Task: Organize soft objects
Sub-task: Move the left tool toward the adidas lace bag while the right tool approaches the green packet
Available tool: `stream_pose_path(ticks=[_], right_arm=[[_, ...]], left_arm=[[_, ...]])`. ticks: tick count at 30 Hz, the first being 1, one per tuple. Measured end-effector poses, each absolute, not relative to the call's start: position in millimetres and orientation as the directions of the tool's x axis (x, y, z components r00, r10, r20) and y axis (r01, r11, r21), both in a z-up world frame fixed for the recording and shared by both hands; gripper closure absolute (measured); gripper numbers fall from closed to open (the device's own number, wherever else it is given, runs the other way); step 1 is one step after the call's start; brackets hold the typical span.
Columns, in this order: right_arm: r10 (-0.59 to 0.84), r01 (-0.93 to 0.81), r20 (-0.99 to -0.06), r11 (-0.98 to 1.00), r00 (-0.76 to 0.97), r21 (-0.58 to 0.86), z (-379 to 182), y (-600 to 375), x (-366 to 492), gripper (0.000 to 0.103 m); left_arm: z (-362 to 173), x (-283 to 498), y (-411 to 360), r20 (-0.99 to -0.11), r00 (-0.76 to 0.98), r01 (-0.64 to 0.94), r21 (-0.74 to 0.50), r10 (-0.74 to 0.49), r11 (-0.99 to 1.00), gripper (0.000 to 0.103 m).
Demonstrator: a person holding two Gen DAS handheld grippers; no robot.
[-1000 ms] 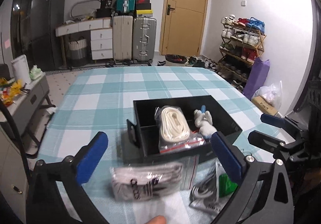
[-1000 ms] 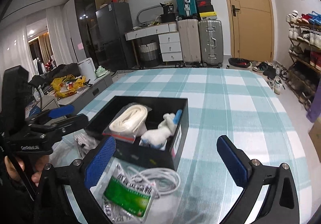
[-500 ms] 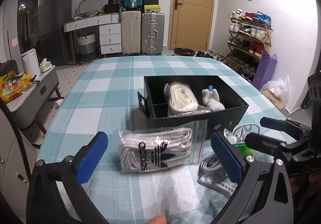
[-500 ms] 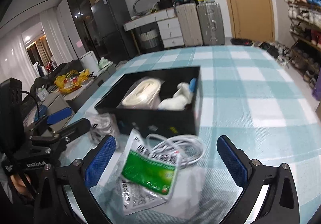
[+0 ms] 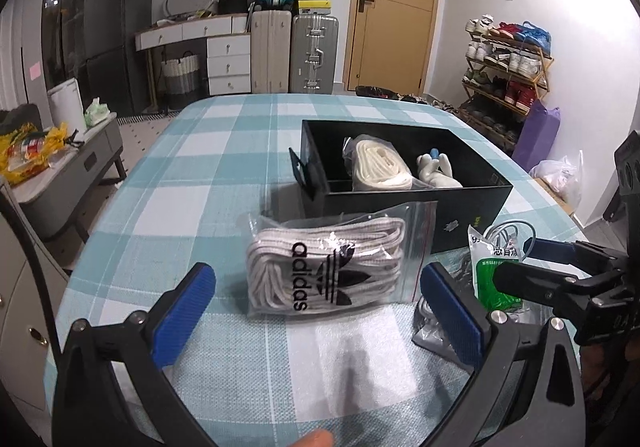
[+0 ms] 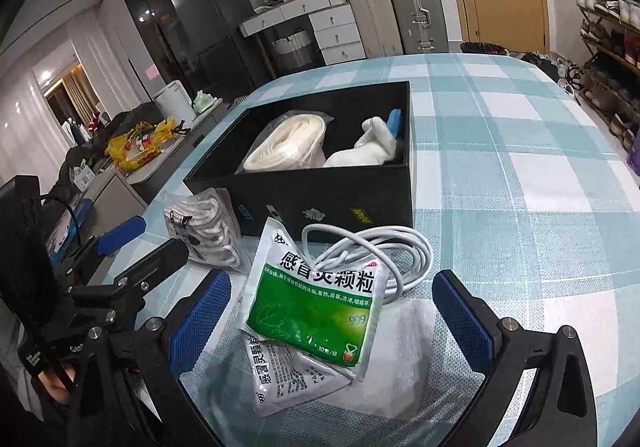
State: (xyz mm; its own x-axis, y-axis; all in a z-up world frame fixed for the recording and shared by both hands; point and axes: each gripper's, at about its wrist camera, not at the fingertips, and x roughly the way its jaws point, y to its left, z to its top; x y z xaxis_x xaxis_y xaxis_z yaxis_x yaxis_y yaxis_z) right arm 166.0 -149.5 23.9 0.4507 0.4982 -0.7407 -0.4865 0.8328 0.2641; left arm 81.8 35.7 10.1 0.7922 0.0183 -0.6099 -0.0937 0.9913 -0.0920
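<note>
The checked worktop (image 5: 224,151) fills both views, with suitcases (image 5: 294,51) and a door (image 5: 394,7) behind. On it sits the black box (image 6: 336,195) (a white roll and a glove inside). Only the left view shows the laces bag (image 5: 332,267) whole; only the right shows the sachets (image 6: 316,303) and cable (image 6: 384,251) plainly. Left gripper (image 5: 316,307) and right gripper (image 6: 332,311) gape wide, empty.

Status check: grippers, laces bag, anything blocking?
Left gripper and right gripper open, empty. Laces bag on table beside black box. Nothing blocking.
</note>
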Motion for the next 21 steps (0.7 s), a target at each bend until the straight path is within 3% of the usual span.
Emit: stream_pose_path(ticks=[11, 16, 21], right_arm=[[0.495, -0.479, -0.762, 0.833, 0.417, 0.279, 18, -146, 167, 0.002], [0.509, -0.494, -0.759, 0.821, 0.406, 0.286, 19, -142, 165, 0.013], [0.502, -0.491, -0.768, 0.824, 0.398, 0.284, 17, -139, 164, 0.015]], left_arm=[[3, 82, 39, -0.622, 0.782, -0.098, -0.079, 0.028, 0.992, 0.0], [1, 82, 40, -0.626, 0.78, -0.093, -0.079, 0.023, 0.993, 0.0], [0, 81, 41, -0.625, 0.781, -0.091, -0.085, 0.018, 0.992, 0.0]])
